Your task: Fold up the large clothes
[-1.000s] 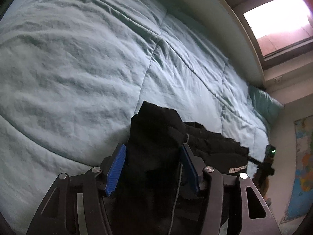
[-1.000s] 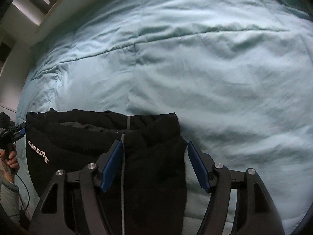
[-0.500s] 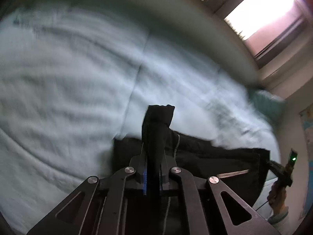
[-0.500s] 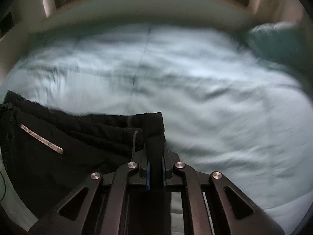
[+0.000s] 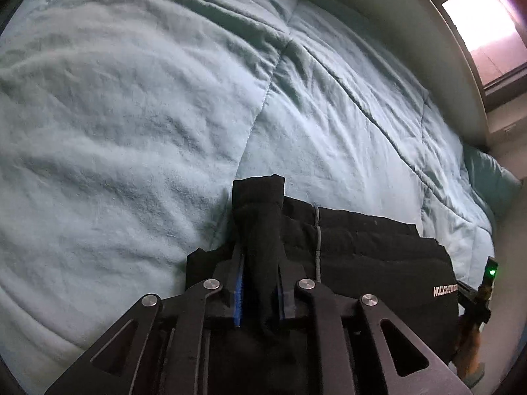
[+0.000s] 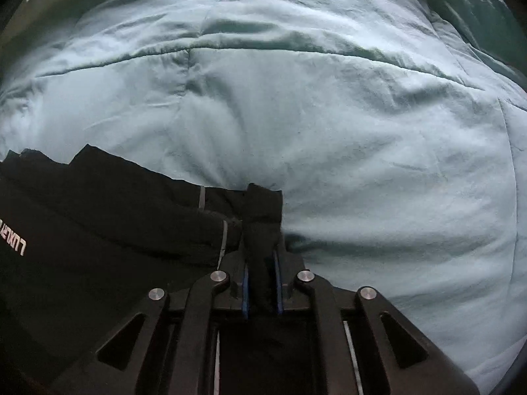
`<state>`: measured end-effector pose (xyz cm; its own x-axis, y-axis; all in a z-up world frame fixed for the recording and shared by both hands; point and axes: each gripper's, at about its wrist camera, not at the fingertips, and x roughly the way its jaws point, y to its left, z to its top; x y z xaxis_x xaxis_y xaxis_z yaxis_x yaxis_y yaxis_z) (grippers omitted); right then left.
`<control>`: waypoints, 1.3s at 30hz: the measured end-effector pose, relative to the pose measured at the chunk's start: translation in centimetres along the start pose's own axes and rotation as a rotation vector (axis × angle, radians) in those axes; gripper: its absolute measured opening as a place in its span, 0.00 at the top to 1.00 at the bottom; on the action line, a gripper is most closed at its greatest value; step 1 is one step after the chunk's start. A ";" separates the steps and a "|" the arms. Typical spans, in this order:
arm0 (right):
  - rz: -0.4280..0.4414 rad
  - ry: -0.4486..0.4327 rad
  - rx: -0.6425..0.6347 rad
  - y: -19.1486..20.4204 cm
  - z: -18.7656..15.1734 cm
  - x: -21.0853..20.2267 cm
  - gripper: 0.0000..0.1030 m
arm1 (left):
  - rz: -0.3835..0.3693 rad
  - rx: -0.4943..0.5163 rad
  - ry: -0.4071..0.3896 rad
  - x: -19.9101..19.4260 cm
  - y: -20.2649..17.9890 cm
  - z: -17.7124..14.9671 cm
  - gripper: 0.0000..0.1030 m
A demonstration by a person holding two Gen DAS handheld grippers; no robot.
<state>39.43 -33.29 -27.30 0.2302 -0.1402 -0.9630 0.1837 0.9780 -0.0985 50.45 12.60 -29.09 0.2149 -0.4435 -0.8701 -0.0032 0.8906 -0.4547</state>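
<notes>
Two grippers, each pinching one corner of black quilted padded jacket: left gripper, right gripper, jaws pressed onto bunched fabric. Jacket lies on pale teal quilted bedspread, near edge. Judged soft, bulky, slippery shell; hold thick hem corners.

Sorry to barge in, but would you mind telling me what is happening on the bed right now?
A person is folding a black jacket on a pale green quilt, using two handheld grippers. The left gripper and the right gripper are each shut on a bunched corner of the jacket's edge. The rest of the garment lies spread flat between them, its white lettering visible.
</notes>
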 end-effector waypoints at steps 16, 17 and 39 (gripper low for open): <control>0.262 -0.123 0.111 1.0 -8.6 -16.2 0.36 | -0.054 0.177 -0.159 -17.0 -4.6 -8.3 0.66; 0.271 -0.108 0.092 1.9 -9.8 -16.5 0.36 | -0.070 0.199 -0.140 -16.5 -5.8 -10.2 0.66; 0.232 -0.104 0.009 10.5 -6.1 -12.3 0.34 | -0.028 0.195 -0.059 -9.3 -10.8 -14.1 0.66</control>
<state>32.74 -20.41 -18.01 0.3639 0.0725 -0.9286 0.1233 0.9844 0.1252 34.71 5.65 -18.75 0.2690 -0.4665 -0.8426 0.1914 0.8833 -0.4279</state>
